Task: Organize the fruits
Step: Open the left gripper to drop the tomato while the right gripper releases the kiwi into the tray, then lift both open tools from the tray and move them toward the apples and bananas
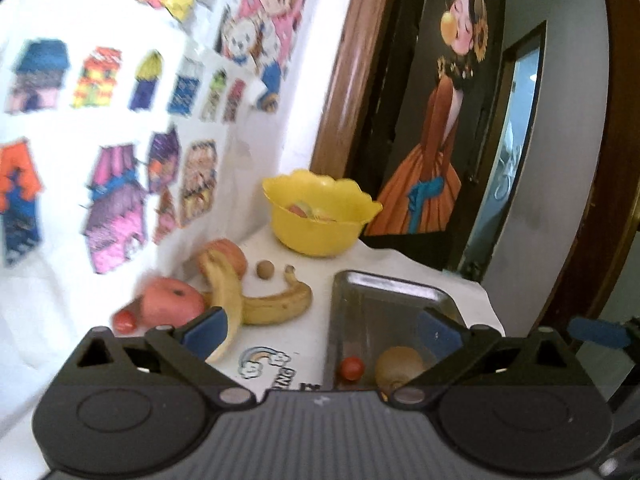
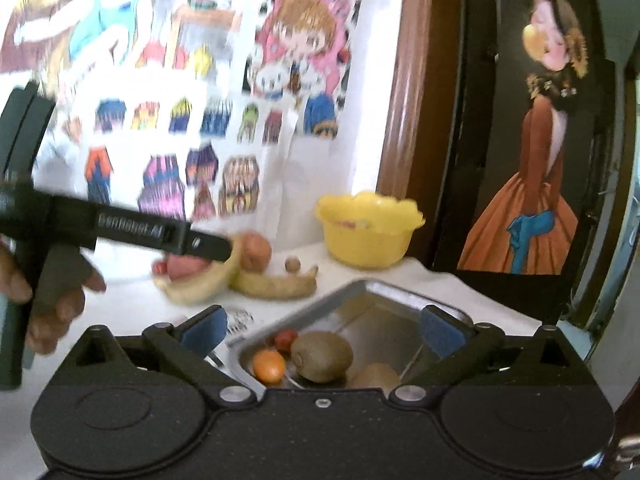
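The white table is carrying everything, backed by a wall of cartoon stickers. A metal tray is sitting at its near right side, holding two kiwis, an orange fruit and a small red one. The yellow bowl is standing at the far edge with something pale inside (too blurred to name). Two bananas are lying left of the tray, beside two reddish apples, a cherry tomato and a small brown ball. The left claw is hovering wide open and empty above the tray's left edge. The right claw is also spread open, holding nothing, over the tray.
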A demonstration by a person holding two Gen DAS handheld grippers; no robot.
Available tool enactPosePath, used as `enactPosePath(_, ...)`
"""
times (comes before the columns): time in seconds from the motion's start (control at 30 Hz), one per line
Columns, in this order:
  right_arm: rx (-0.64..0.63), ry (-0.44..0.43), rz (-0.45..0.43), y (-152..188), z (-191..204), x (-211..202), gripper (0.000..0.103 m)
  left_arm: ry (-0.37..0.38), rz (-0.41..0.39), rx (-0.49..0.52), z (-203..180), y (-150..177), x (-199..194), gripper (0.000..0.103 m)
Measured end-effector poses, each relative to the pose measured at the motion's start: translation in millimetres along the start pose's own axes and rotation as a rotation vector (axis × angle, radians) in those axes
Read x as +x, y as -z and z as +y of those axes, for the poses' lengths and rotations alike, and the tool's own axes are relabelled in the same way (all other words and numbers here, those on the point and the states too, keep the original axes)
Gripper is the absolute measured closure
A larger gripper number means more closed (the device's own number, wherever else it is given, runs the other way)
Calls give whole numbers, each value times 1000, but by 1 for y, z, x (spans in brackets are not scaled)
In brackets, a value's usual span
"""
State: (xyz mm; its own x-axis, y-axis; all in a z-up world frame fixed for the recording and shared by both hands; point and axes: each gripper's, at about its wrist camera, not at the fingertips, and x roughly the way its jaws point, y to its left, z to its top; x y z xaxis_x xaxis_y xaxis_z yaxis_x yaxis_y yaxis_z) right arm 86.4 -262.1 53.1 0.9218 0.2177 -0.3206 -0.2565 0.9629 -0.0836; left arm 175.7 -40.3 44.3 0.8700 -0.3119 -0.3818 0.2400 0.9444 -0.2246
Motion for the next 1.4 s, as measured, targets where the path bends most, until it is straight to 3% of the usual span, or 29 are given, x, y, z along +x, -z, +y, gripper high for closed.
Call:
enactPosePath(0.17,56,16,-57,-14,18,-35,1,-9,-36,7,16,-1,-39,1)
enactPosePath(0.33,149,47,-48,-9,41,-66,1,-28,-45,36,34,3,-70,1)
enactPosePath(0.57,176,78,112,-1,76,-75,1,-42,-20,66,55,10,-100,1)
enactPosePath(0.87,286,-24,196,-29,110,-65,1,-73,-54,150,62,-6,-134,1)
enactPosePath(1.07,333,-77,193,-56,114,-45,1,-113,-44,182,67,-18,-131,1)
enactPosePath(1.3,262,-169,85,-73,98,-2,1,-132,28,172,82,-7,-95,0)
enactPosePath(1.4,203,-193,88,-74,89,29,1,-124,56,176,87,0,-77,0)
